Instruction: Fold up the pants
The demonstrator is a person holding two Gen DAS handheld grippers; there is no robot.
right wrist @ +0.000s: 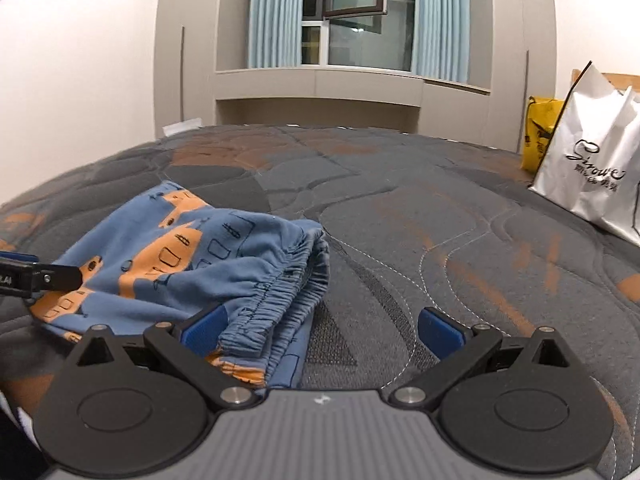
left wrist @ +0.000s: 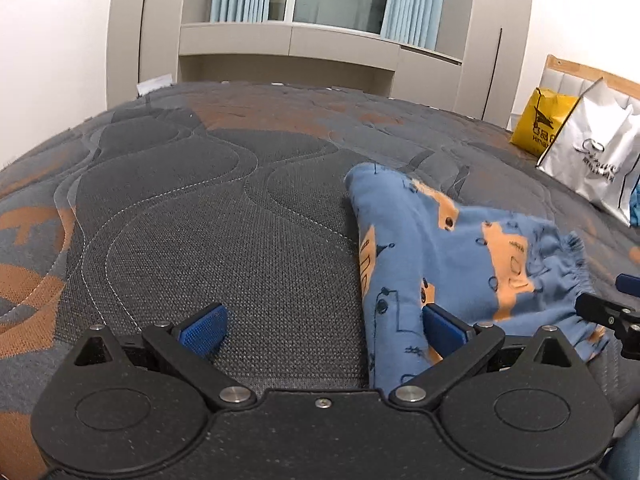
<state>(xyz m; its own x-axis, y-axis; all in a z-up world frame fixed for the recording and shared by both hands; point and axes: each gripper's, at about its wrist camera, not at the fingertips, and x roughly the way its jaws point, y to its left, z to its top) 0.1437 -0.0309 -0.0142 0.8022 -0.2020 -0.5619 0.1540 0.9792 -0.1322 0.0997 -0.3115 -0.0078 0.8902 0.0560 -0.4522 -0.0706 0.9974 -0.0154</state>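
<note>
quilted bed [left wrist: 248, 216]; both claws, left claw [left wrist: 322, 330] and right claw [right wrist: 320, 330], gape apart beside pants [right wrist: 192, 256]; bunched waistband may slip the pinch.

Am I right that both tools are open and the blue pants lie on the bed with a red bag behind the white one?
Not quite: the bag behind the white bag is yellow, as the left wrist view shows. The left tool and right tool are open, and the blue pants lie on the bed.
</note>
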